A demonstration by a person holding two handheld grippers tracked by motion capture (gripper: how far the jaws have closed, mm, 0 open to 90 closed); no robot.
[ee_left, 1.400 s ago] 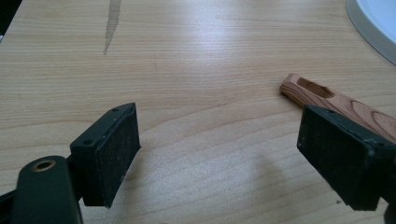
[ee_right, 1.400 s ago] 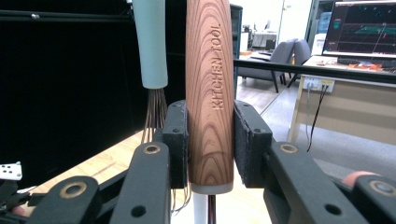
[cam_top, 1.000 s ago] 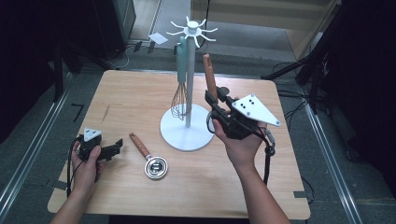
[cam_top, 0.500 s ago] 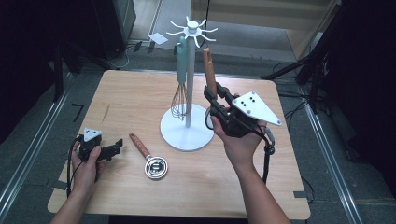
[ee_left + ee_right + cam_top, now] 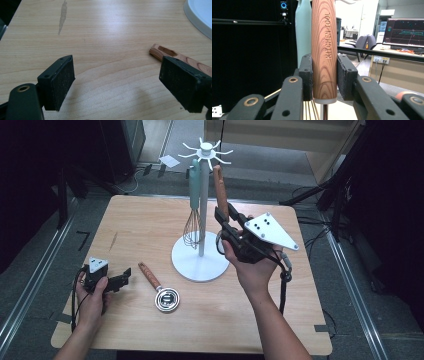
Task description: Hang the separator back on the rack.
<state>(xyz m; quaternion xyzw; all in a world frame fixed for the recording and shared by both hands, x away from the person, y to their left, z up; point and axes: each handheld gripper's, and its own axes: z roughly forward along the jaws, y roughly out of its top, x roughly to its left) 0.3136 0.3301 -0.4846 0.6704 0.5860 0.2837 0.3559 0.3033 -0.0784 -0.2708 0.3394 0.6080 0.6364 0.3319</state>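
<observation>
A wooden handle (image 5: 219, 187), stamped "KITCHEN TOOL", is held upright by the right gripper (image 5: 223, 223), its 2 pads pressed against the handle's lower end, as is seen in the right gripper view (image 5: 324, 50). The handle is raised beside the pole of the white stand (image 5: 201, 265), its top just below the hooks of the stand's spoked crown. A teal-handled whisk (image 5: 193, 215) is hung from the stand on the far side of the pole, just beside the wooden handle. The left gripper (image 5: 121, 279) is rested on the table (image 5: 140, 220) near its left front corner, with its jaws spread wide and nothing between them. A second wood-handled utensil (image 5: 159, 287) with a round metal head is laid flat on the table just beside that gripper; in the left gripper view its handle end (image 5: 163, 51) is seen behind the right-hand pad
</observation>
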